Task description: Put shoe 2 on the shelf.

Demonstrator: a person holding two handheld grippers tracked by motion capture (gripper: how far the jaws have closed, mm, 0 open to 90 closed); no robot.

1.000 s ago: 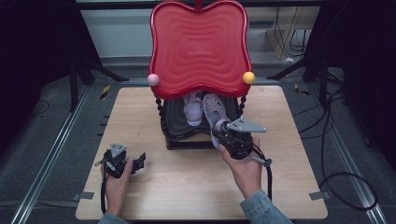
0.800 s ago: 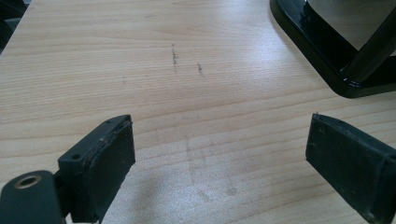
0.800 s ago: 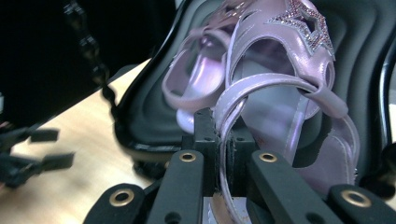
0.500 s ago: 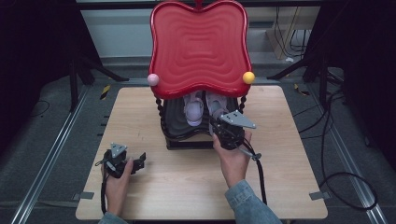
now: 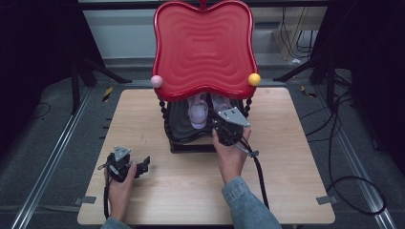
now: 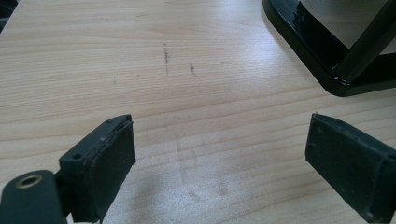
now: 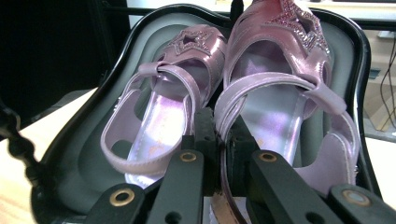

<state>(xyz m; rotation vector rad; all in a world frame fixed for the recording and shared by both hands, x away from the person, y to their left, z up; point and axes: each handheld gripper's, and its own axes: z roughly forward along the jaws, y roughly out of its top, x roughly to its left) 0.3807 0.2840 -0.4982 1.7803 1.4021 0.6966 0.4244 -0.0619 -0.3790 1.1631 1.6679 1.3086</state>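
Right tool [image 5: 220, 125] has moved left, clamping toe-forward right sandal [image 7: 280, 93].

We see our left hand [image 5: 119, 183] resting low at the table's near left, holding the left gripper [image 5: 136, 167] with its jaws spread wide apart and nothing between them. Our right forearm, in a denim sleeve, reaches forward at centre; the right gripper [image 7: 219, 140] has its jaws pinched tightly together.
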